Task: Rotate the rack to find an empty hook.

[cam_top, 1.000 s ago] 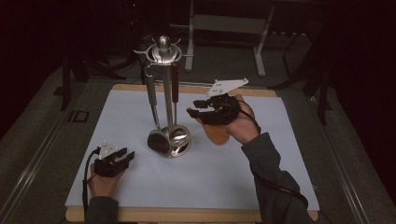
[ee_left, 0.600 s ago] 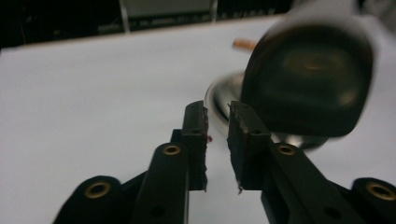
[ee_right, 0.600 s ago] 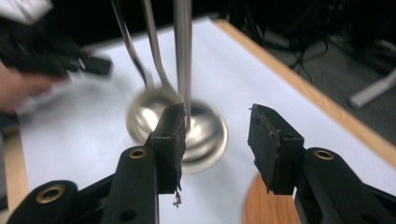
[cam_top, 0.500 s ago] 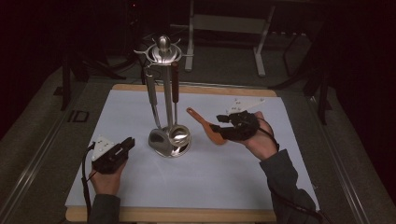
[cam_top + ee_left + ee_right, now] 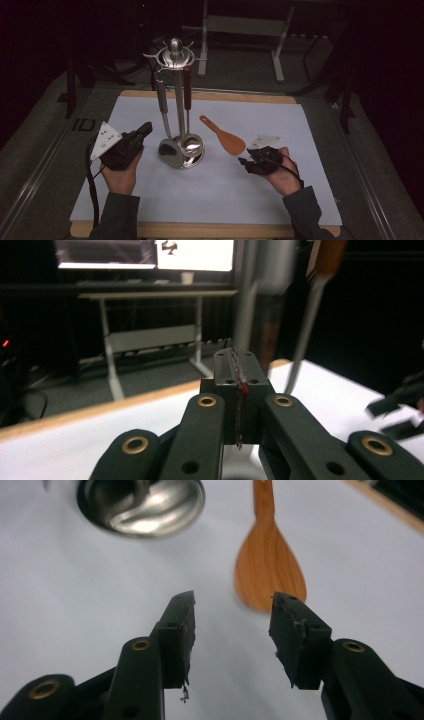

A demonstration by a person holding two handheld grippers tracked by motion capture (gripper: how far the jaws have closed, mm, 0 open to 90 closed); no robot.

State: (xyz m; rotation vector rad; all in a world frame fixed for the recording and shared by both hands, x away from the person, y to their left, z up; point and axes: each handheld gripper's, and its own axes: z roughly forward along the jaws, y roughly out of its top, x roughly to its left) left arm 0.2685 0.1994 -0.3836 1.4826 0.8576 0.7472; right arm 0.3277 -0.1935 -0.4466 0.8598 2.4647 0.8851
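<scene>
A wooden spatula (image 5: 225, 136) lies flat on the white sheet (image 5: 210, 195), right of a steel utensil stand (image 5: 176, 55) with hanging utensils. My right gripper (image 5: 243, 163) rests just in front of the spatula's blade. Its jaws have just been opening and hold nothing, and the spatula (image 5: 270, 565) lies just past my right gripper (image 5: 232, 605). My left gripper (image 5: 145, 129) is raised left of the stand's base (image 5: 172, 152). Its jaws have just been closing and now meet, and in the left gripper view my left gripper (image 5: 237, 357) is empty.
The sheet covers a wooden board (image 5: 200, 231). The stand's round steel base (image 5: 145, 500) sits left of the spatula. Hanging handles (image 5: 305, 340) and the stand's pole (image 5: 250, 295) rise ahead of the left gripper. A metal frame table (image 5: 240, 25) stands behind in the dark.
The right hand came down with the spatula, left it on the sheet and drew back with its jaws wider. The left gripper rose off the sheet and its jaws closed.
</scene>
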